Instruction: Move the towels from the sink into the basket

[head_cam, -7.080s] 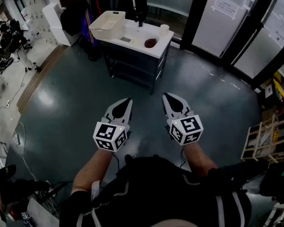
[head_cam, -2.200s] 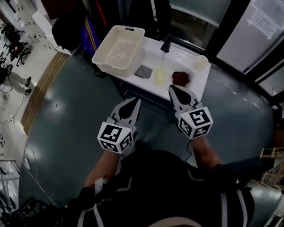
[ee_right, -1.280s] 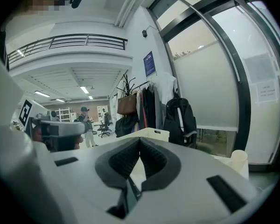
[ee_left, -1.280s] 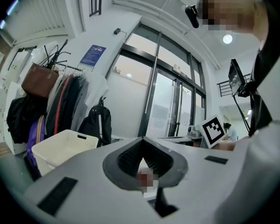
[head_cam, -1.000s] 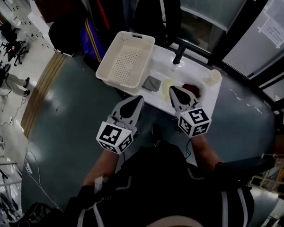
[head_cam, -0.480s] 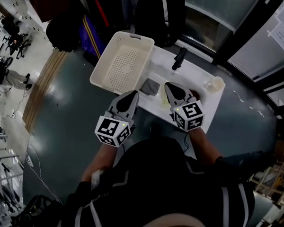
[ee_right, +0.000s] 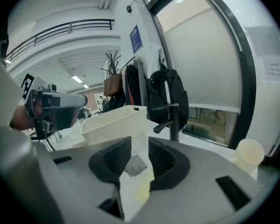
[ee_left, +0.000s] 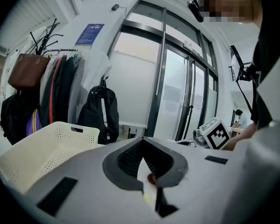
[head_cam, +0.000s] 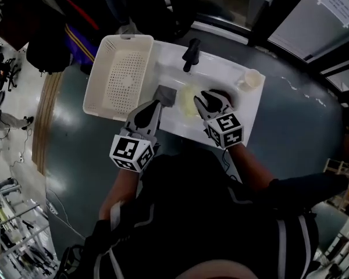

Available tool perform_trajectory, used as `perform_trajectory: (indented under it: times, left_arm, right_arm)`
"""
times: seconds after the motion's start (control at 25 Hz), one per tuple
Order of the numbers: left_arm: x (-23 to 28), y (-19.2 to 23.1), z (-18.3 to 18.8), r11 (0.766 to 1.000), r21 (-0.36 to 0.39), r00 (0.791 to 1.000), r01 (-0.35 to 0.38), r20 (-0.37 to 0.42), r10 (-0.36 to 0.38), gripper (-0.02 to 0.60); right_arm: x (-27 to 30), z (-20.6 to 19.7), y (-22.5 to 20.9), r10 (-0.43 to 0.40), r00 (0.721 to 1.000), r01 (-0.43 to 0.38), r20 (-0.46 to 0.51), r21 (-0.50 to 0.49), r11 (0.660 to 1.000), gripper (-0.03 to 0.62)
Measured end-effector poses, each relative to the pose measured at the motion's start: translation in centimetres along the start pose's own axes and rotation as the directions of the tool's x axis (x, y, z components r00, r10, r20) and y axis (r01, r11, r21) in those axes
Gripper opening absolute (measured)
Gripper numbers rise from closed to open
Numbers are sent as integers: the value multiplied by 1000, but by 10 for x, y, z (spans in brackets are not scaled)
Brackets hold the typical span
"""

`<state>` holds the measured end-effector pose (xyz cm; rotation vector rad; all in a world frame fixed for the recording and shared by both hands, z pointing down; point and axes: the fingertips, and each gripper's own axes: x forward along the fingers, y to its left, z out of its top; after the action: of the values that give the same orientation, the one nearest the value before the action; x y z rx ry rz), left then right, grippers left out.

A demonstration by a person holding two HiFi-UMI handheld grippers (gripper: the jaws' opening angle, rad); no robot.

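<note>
Three towels lie in the white sink (head_cam: 221, 68): a grey one (head_cam: 166, 95), a yellow one (head_cam: 188, 101) and a dark red one (head_cam: 223, 95), which my right gripper half hides. The cream basket (head_cam: 119, 74) stands empty at the sink's left. My right gripper (head_cam: 205, 100) hovers over the yellow and red towels. Its jaws have just been opening and are open, with nothing between them. Through the gap of the right gripper (ee_right: 139, 146) I see the grey towel (ee_right: 136, 164) and the yellow towel (ee_right: 142, 190) below. My left gripper (head_cam: 146, 116) is shut and empty at the sink's near edge, by the grey towel.
A black faucet (head_cam: 191, 54) stands at the back of the sink, and a pale cup (head_cam: 250, 80) at its right end. Coats and bags hang behind the basket (ee_left: 42, 153). Glass doors run behind the counter. The floor is dark and glossy.
Both grippers have come forward and down over the sink. The right gripper's jaws have parted. The basket and sink now sit closer beneath me.
</note>
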<state>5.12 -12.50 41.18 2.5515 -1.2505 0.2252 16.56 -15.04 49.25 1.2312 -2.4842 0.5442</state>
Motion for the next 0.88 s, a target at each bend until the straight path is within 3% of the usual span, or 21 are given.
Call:
perform_trajectory:
  times: [0.16,0.36,0.64,0.88]
  left_arm:
    - [28,-12,-12,998,-6,998,57,-32,-57,2]
    - [60,-18,-29,996,5,994,89,-63,-89,2]
    - [95,-34,-74,986,-64,972,155,-167,-164,2]
    - [123,-31,-110,983,-86,950,165,-253,-182,2]
  right_arm:
    - [1,-39,-36,-97,993,99,-68,23,995,142]
    - [4,-70,-61,-184,974,202,-132,143,969,215]
    - [7,-115,-92,-331,914,376,-233,185,908,265]
    - [21,-142,-106,-381,870,455,-313,211,865,285]
